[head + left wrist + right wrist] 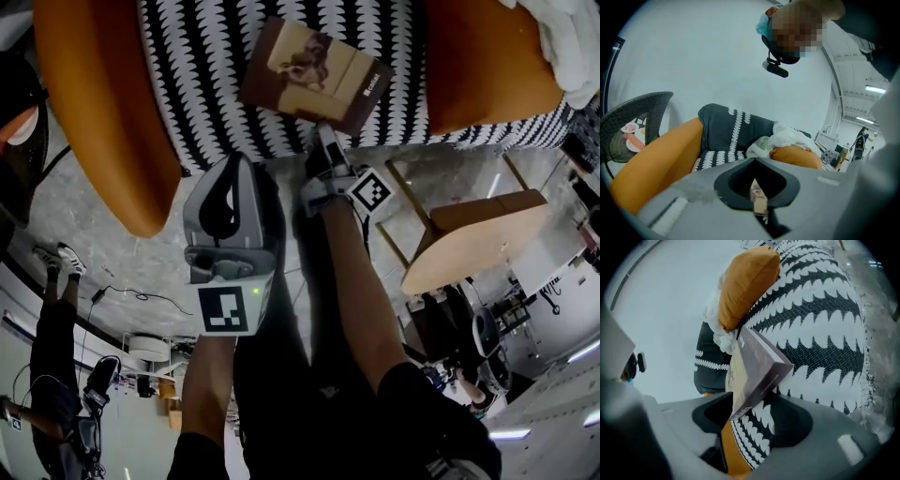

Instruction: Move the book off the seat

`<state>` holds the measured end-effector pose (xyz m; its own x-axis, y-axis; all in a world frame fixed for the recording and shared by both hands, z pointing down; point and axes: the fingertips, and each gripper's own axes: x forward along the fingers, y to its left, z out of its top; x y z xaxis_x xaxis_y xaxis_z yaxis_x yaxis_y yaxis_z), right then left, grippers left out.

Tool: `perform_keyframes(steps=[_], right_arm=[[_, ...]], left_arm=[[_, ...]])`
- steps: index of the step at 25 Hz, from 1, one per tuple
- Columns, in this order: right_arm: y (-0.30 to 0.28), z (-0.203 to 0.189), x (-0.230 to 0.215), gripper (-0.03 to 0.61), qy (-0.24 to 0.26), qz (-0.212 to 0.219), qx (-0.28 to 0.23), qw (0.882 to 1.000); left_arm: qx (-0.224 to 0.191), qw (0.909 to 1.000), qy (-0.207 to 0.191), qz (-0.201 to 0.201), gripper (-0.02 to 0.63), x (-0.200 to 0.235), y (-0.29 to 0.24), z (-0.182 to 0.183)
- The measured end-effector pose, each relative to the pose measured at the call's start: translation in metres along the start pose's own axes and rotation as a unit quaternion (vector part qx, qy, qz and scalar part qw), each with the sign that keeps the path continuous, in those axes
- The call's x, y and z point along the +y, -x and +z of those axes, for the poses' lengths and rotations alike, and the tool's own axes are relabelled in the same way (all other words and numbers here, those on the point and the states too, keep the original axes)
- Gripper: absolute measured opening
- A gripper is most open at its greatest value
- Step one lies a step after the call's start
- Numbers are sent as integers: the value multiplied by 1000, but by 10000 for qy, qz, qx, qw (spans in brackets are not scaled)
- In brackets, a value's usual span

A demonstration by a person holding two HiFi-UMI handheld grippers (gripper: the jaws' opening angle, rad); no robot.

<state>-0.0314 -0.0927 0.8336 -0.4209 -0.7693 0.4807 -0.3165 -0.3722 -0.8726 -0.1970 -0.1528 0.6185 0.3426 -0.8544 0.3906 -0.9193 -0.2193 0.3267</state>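
A brown hardcover book [314, 73] with a beige picture on its cover lies on the black-and-white scallop-patterned seat [202, 75] of an armchair. In the head view it sits close to the seat's front edge and a little askew. The right gripper [325, 141] is at the book's 6 o'clock, with its tips at the book's near edge. In the right gripper view the jaws of the right gripper [754, 411] stand wide apart. A corner of the book [757, 364] reaches down between them, with patterned seat fabric showing in the gap beside it — they are not clamped on it. Whether one jaw brushes the cover I cannot tell.

The left gripper [239, 167] hovers at the right gripper's 9 o'clock, just short of the seat's front edge. In the left gripper view the left gripper [759, 206] has its jaws drawn together to a thin slit, holding nothing.

Two orange padded armrests flank the seat, one at the book's 9 o'clock [103, 103] and the other at its 3 o'clock [478, 56]. A crumpled white cloth [562, 37] is heaped on the second. A pale wooden stool [478, 239] stands on the grey concrete floor [94, 234] at the book's 4 o'clock. The person's legs in dark trousers [319, 375] fill the head view's 6 o'clock. The left gripper view also shows a black mesh chair [637, 117] at 9 o'clock.
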Motion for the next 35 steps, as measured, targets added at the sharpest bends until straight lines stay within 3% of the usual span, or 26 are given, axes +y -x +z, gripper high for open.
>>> perform_keyframes(steps=[12,24,27,35], right_arm=[[-5,7,-8,228,-488,112,-276,9984],[-16,11,-5,198,-563,43,-467,9973],[-16,15,3,190,-279,10,-553,9981],[-6,43,62,173,1081,166,-534,9926]], left_arm=[[44,10000,62,63,5,11,8,-1],[36,9997,98,198,5,34,8,0],[-13,9997,96,235,5,37,11,2],[-96,9995,155,266,5,17,19,10]])
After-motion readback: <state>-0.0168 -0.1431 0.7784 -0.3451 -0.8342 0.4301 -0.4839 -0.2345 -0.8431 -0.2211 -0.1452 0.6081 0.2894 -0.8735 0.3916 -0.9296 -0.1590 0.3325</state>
